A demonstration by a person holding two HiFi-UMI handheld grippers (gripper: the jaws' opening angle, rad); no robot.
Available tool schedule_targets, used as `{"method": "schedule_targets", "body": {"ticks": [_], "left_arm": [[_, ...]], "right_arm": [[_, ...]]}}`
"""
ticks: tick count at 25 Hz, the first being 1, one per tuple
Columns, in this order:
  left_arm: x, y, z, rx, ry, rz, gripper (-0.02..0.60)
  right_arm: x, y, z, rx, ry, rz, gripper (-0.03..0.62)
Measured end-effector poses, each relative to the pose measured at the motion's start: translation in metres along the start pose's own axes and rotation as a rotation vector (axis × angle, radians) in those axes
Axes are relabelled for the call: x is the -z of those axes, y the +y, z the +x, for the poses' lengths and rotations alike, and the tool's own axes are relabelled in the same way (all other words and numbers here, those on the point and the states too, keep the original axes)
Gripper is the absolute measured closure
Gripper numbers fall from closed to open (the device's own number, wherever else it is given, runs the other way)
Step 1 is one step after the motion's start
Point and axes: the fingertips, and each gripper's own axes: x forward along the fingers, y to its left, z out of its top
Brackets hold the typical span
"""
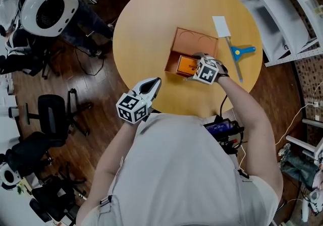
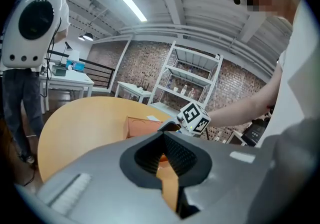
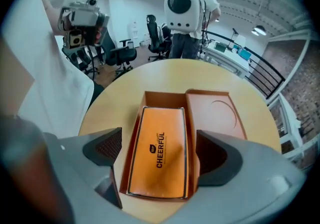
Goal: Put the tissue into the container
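Observation:
An orange tissue pack (image 3: 160,168) printed CHEERFUL lies flat inside the open orange cardboard container (image 3: 165,99), whose lid (image 3: 220,110) is folded back on the table. My right gripper (image 3: 160,150) hovers over the pack, open, its jaws wide on either side of the container and touching nothing. In the head view the pack (image 1: 186,64) shows in the container (image 1: 194,42) with the right gripper (image 1: 198,62) just over its near end. My left gripper (image 1: 153,85) is held shut and empty at the table's near edge, pointing toward the container (image 2: 142,125).
The round yellow table (image 1: 146,23) also carries a white card (image 1: 221,25) and a blue-handled tool (image 1: 241,51) to the right of the container. White shelving (image 1: 282,13) stands at the right, an office chair (image 1: 53,114) at the left.

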Motion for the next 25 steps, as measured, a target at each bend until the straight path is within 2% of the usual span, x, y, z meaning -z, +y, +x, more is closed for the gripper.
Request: {"method": "schedule_targets", "body": {"ticks": [2, 5, 6, 8, 11, 17, 22, 25], "left_arm": [[-0.002, -0.005, 0.006, 0.027, 0.005, 0.016, 0.581], [-0.005, -0.012, 0.014, 0.066, 0.012, 0.039, 0.581], [-0.006, -0.015, 0.017, 0.077, 0.015, 0.046, 0.581], [-0.008, -0.021, 0.024, 0.099, 0.022, 0.059, 0.581], [-0.014, -0.036, 0.044, 0.133, 0.026, 0.081, 0.581], [-0.027, -0.045, 0.059, 0.154, 0.034, 0.127, 0.581], [-0.010, -0.076, 0.094, 0.179, 0.060, 0.133, 0.581], [-0.017, -0.071, 0.084, 0.180, 0.066, 0.145, 0.581]], "right_arm": [[-0.010, -0.002, -0.029, 0.034, -0.106, 0.055, 0.173], [-0.027, -0.006, -0.089, 0.079, -0.382, 0.245, 0.392], [-0.031, -0.006, -0.110, 0.083, -0.483, 0.323, 0.443], [-0.031, -0.004, -0.149, 0.091, -0.647, 0.446, 0.514], [-0.015, 0.003, -0.193, 0.121, -0.783, 0.510, 0.595], [-0.014, 0.040, -0.228, 0.106, -0.938, 0.415, 0.597], [0.016, 0.052, -0.255, 0.111, -0.951, 0.391, 0.597], [-0.003, 0.052, -0.256, 0.116, -0.959, 0.388, 0.597]]}}
